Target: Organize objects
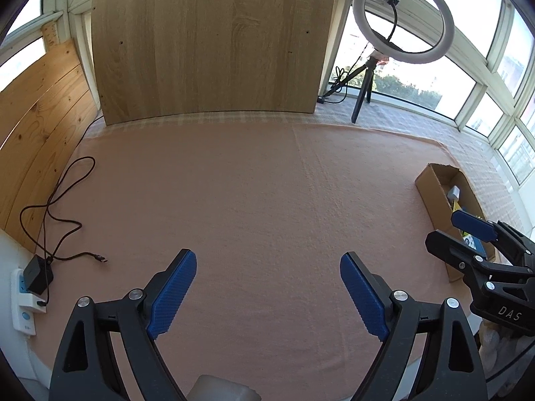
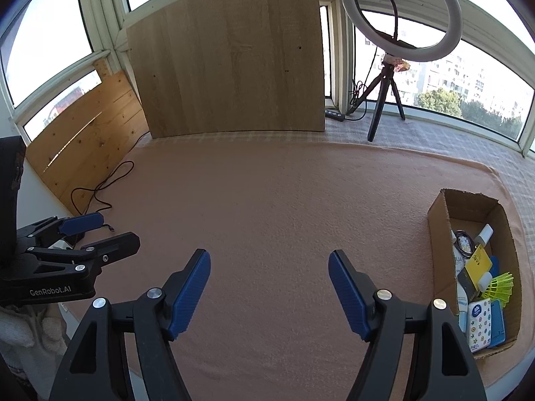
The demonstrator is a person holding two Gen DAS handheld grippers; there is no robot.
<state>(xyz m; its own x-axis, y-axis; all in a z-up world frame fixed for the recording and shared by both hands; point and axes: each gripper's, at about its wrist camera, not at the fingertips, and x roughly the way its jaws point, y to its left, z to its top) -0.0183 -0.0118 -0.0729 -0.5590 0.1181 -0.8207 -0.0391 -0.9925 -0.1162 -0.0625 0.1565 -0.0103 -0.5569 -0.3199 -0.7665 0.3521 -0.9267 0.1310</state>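
My left gripper (image 1: 267,260) hangs open above the pink blanket (image 1: 254,183), with nothing between its blue pads. In the right wrist view my right gripper (image 2: 269,257) is open and holds nothing either. A cardboard box (image 2: 441,234) lies at the right on the blanket. It holds several small items, among them a yellow shuttlecock (image 2: 501,287), a yellow card (image 2: 479,260), a blue case (image 2: 496,324) and a white pack with star prints (image 2: 479,324). The left wrist view shows the box (image 1: 431,187) partly hidden behind the right gripper (image 1: 448,230). The left gripper (image 2: 113,230) appears at the left edge of the right wrist view.
A tall wooden board (image 1: 214,43) leans at the back. A ring light on a tripod (image 2: 401,13) stands at the back right by the windows. A dark cable (image 1: 60,200) runs to a charger (image 1: 38,275) in a white power strip (image 1: 21,307) at the left.
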